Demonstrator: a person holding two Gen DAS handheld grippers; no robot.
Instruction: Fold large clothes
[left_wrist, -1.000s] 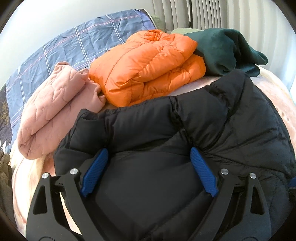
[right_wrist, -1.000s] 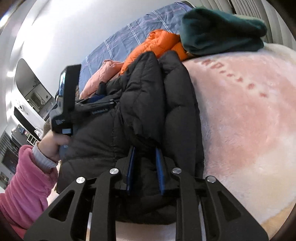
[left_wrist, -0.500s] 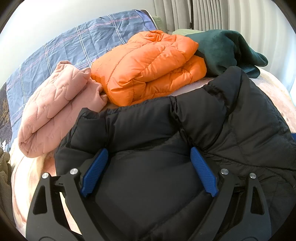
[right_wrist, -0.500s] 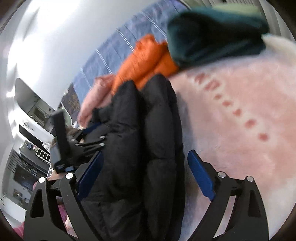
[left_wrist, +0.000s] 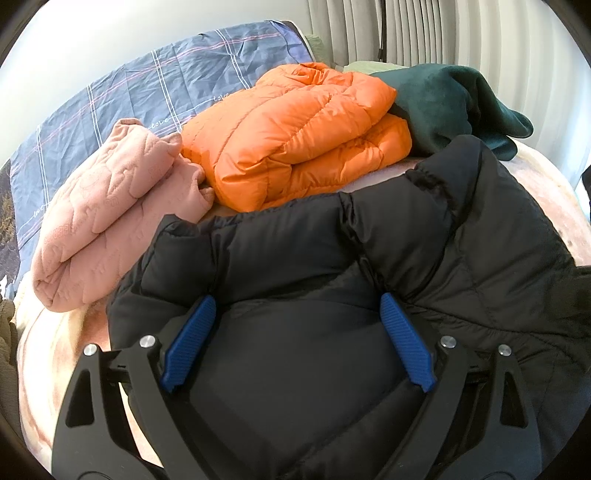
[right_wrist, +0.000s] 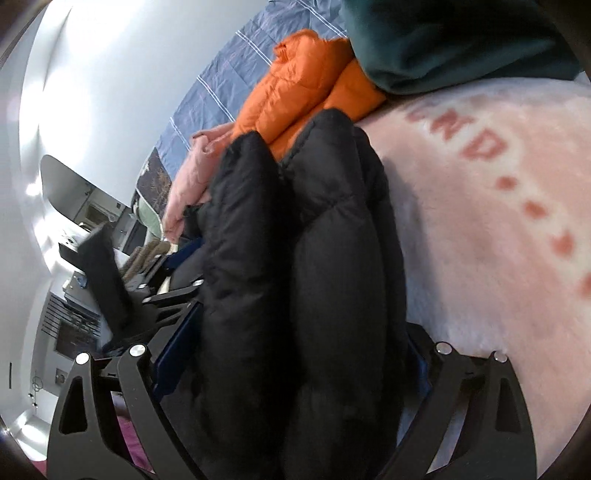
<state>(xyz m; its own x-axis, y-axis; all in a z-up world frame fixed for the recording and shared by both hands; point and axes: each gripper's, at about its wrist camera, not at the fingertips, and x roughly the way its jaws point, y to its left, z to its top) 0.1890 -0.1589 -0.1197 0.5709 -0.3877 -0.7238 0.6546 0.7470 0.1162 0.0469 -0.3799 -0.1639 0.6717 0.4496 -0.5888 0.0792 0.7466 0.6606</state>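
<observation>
A folded black puffer jacket lies on the pink blanket of the bed. My left gripper is open, its blue fingers spread wide and pressed against the jacket's near side. My right gripper is open too, its jaws straddling the thick folded edge of the jacket; its fingertips are mostly hidden by the padding. The left gripper also shows in the right wrist view, at the jacket's far side.
Behind the jacket lie a folded orange puffer jacket, a folded pink quilted garment and a dark green garment. A blue plaid pillow stands at the headboard. Curtains hang at the back right.
My right gripper was shut on the jacket's edge one second ago; it opened and pushed forward so the folded edge now sits between its jaws. The left gripper has barely moved.
</observation>
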